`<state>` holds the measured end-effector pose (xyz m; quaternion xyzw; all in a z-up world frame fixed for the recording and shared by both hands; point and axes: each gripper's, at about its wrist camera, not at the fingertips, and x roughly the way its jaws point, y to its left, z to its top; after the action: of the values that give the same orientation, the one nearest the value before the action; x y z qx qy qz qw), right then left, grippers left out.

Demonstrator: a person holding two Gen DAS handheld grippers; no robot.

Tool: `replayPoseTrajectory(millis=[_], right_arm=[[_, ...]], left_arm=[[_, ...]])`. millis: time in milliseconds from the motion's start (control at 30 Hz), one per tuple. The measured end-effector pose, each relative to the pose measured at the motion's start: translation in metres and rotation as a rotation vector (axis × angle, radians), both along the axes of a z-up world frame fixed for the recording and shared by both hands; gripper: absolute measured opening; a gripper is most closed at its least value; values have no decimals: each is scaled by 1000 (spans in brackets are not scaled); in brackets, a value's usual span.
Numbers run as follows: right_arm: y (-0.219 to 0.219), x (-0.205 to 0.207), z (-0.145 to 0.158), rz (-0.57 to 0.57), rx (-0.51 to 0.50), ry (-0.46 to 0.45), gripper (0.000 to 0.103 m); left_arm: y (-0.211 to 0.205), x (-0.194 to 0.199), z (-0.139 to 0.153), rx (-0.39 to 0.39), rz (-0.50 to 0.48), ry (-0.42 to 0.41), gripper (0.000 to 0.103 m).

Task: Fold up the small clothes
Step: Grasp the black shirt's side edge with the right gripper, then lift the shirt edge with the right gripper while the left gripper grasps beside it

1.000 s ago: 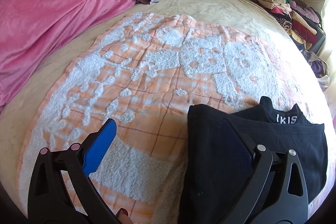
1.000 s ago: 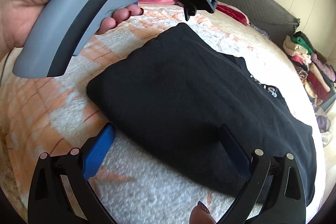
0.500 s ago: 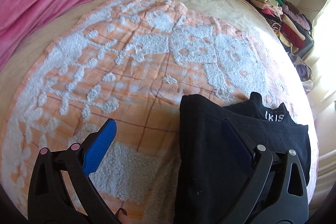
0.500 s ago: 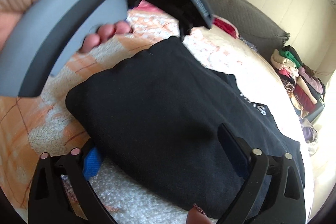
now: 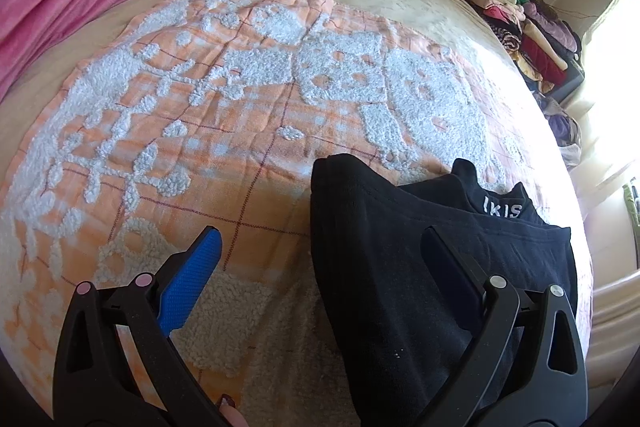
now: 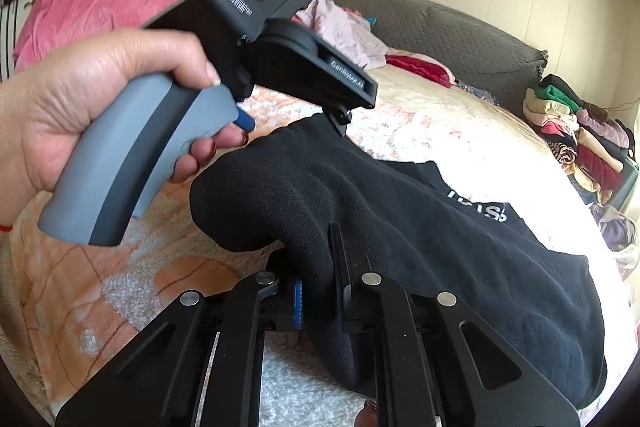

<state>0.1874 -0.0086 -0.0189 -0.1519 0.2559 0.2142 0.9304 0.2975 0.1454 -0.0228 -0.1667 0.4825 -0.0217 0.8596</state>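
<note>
Right wrist view: right gripper (image 6: 320,291) pinching the near edge of the black garment (image 6: 420,227), its jaws having just closed on the cloth.

Garment lies part-folded on the orange-and-white blanket (image 5: 240,131) on the bed, lettered collar toward the far side. Left gripper (image 5: 320,267) hangs over its left edge, jaws spread wide, nothing between them; one finger sits above the black cloth, the blue one above the blanket. Risks, as I judge them: a one-sided lift could drag the fold askew; a pinch on the top layer only would peel the stack open; thick fabric may slip out.
</note>
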Motion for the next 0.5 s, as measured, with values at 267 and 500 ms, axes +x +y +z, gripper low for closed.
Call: replayPoseTrajectory(millis=[267, 500], right_arm=[[-13, -1, 9, -29, 26, -47, 9], [-27, -4, 15, -64, 67, -65, 8]], left_arm=[[-19, -2, 7, -55, -59, -16, 71], [-43, -4, 8, -38, -119, -10, 36]])
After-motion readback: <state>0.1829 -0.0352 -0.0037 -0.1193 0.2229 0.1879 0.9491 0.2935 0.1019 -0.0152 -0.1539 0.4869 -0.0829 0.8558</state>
